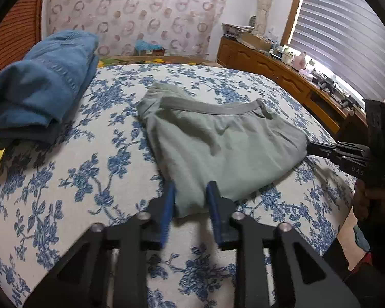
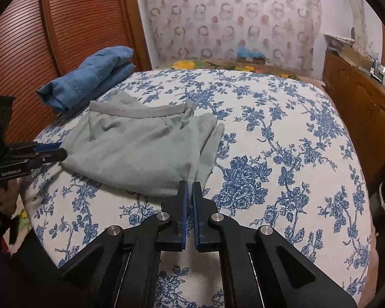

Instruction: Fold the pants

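Observation:
Grey-green pants lie folded on the floral bed sheet, their waistband on the far side. My left gripper has its blue pads closed on the near corner of the cloth, which bunches between them. In the right wrist view this gripper meets the left edge of the pants. My right gripper is shut on the other near corner, with a thin edge of cloth between the pads. The left wrist view shows it at the pants' right tip.
Folded blue jeans sit at the far left of the bed. A wooden dresser with clutter runs along the right. A slatted wooden door stands behind the jeans. A person's hand holds the right gripper.

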Tool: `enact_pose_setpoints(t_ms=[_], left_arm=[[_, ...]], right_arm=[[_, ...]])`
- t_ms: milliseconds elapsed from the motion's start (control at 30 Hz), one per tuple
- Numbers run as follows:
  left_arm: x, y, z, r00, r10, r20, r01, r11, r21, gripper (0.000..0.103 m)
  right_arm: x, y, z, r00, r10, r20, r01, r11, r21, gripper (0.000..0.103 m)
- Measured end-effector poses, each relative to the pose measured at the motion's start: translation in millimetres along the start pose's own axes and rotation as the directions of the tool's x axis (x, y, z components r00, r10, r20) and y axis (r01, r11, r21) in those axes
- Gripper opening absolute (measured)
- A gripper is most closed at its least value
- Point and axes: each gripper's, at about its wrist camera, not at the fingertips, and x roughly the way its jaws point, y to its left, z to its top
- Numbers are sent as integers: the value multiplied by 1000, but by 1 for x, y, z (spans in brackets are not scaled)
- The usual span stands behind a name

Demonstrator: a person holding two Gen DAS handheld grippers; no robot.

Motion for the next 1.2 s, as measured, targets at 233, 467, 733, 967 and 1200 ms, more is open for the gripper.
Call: enact_pose_setpoints(t_ms=[233, 467, 733, 967, 1200], left_arm=[[-5, -7, 3, 1000, 3, 14, -3, 1000, 24, 7], [-26, -14, -8, 1000, -17, 6, 17, 999, 40, 6], [-37, -20, -24, 1000, -8, -23, 8, 1000, 28, 7], [-39, -23, -15, 999, 32, -22, -31, 998, 48, 14], [-40, -18, 1, 997, 77, 11, -78, 995, 63, 42]], right_arm=[[-8, 3, -2, 1000, 23, 10, -23, 1000, -5, 1], [-29, 10, -15, 998, 55, 9, -55, 998, -16, 1], [-46, 20, -35, 997, 75, -11, -75, 997, -24, 1], [-49, 18, -35, 998, 60, -4, -60, 998, -14, 1], [-63, 20, -26, 999, 38, 37, -37, 999, -33, 4]])
